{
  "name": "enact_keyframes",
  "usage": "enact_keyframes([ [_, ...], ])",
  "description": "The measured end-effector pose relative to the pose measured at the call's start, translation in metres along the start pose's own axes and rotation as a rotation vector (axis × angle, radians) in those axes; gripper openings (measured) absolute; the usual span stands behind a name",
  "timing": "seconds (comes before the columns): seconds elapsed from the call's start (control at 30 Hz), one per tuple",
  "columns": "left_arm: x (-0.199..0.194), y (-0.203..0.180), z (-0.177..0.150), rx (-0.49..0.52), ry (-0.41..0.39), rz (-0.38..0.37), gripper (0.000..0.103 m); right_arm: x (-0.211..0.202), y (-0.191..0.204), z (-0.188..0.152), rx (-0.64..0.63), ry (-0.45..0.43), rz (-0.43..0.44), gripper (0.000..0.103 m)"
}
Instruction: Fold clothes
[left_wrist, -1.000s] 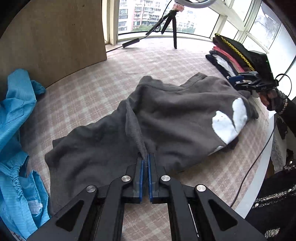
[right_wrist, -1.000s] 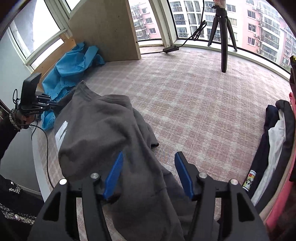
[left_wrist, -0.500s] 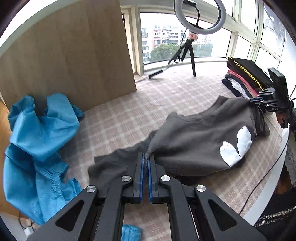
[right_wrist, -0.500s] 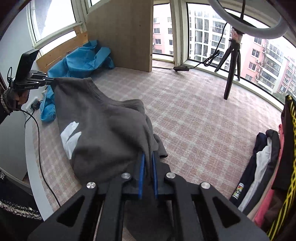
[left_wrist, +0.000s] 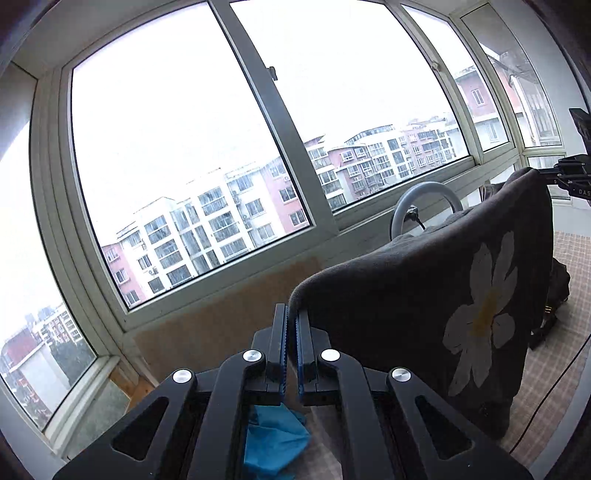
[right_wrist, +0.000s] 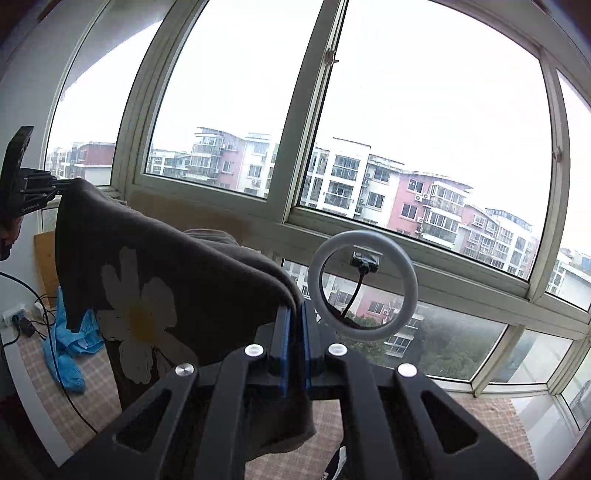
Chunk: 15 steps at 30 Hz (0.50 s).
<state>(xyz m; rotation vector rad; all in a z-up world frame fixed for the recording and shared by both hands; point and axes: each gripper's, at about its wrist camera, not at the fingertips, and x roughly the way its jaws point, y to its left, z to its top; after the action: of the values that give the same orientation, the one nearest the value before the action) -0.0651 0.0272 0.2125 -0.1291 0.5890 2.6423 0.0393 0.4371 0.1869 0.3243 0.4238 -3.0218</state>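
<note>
Facing bay windows (right_wrist: 332, 129) — checked tablecloth (right_wrist: 92, 373) below

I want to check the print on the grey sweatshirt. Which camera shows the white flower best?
The left wrist view: the flower shows whole on the hanging grey sweatshirt, petals and yellow centre unobstructed. In the right wrist view the flower is also visible, but its lower right part runs behind the right gripper.

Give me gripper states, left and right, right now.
Left gripper: shut on the dark grey daisy-print sweatshirt, at its top edge.
Right gripper: shut on the same sweatshirt's other end.
</note>
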Motion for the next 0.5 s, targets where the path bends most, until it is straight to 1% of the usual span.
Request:
enact_keyframes([
  [0.13,-0.054,0.017,0.039,0.049,-0.100,0.039,0.003,-0.062,0.014,0.053,-0.047,-0.110,-0.084,0.005],
  [0.27,-0.096,0.029,0.064,0.099,-0.179,0.062,0.003,-0.105,0.028,0.083,-0.085,-0.171,-0.170,0.005],
  [0.33,-0.104,0.034,0.070,0.114,-0.192,0.074,0.003,-0.115,0.031,0.093,-0.089,-0.192,-0.196,0.005],
  [0.4,-0.100,0.039,0.074,0.114,-0.186,0.070,0.003,-0.119,0.033,0.102,-0.089,-0.204,-0.214,0.005],
  [0.47,-0.090,0.042,0.075,0.119,-0.169,0.067,0.003,-0.109,0.032,0.107,-0.081,-0.194,-0.222,0.005],
  [0.5,-0.078,0.041,0.073,0.129,-0.149,0.072,0.003,-0.100,0.032,0.108,-0.082,-0.184,-0.223,0.005],
])
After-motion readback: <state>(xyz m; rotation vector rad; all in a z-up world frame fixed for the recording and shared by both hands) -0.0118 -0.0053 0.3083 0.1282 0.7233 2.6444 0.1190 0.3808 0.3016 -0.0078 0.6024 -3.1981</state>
